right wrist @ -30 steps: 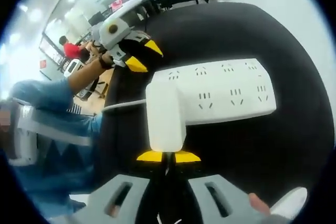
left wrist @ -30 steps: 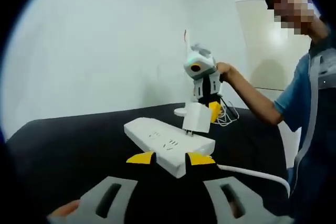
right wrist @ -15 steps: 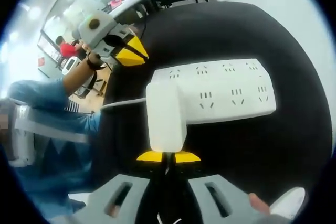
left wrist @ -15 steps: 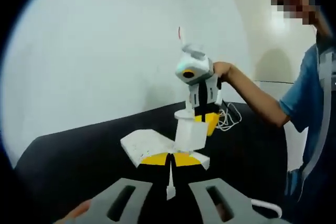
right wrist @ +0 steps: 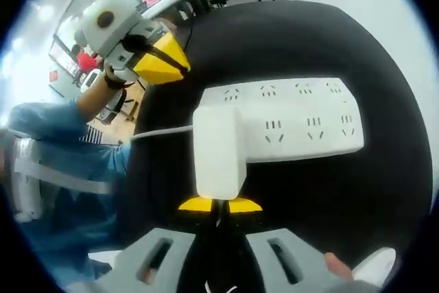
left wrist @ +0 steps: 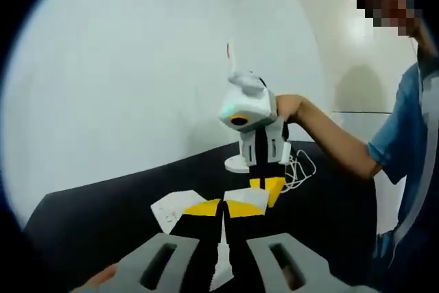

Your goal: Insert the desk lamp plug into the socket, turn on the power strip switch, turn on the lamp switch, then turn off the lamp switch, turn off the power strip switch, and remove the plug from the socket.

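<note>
Between the yellow tips of the right gripper [right wrist: 219,205], in the right gripper view, the jaws are pinched together on the near end of the plug [right wrist: 218,161], a smooth white rounded block of plastic. The plug sits against the left end of the power strip [right wrist: 302,127], a long glossy white bar with a row of small dark socket slots along its top. It lies across a matte black round table [right wrist: 384,190], and a thin white cord [right wrist: 161,132] runs off its left end.

Over in the left gripper view, the left gripper [left wrist: 223,208] has its yellow tips closed together with nothing between them, just near the strip. Beyond it the right gripper stands over the plug, held by the person's hand [left wrist: 288,106]. Farther back lies a coil of white cable [left wrist: 300,165].
</note>
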A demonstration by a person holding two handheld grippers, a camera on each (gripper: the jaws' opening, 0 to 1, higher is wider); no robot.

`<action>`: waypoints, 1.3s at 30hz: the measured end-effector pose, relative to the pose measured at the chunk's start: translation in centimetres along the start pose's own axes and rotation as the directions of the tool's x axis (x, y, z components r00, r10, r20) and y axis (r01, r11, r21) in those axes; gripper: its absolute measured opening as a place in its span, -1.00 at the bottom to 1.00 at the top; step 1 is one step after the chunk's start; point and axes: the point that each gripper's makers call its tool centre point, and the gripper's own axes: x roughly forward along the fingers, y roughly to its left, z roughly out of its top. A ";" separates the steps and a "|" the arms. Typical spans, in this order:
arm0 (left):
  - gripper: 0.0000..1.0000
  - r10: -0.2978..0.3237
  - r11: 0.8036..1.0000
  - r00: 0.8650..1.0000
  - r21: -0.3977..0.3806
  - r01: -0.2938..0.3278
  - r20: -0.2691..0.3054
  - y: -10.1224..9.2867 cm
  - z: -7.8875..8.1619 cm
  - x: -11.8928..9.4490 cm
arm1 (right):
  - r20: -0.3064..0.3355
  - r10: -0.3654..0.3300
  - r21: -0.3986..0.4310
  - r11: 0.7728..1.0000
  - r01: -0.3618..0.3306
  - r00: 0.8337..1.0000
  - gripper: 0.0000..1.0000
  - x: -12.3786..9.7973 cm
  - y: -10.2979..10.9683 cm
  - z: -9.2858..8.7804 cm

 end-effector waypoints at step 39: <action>-1.00 -0.087 0.996 0.991 0.009 0.089 -0.105 -2.1 -0.8 5.4 | 0.002 0.002 -0.010 1.000 -0.002 1.000 -0.86 0.0 0.1 -0.1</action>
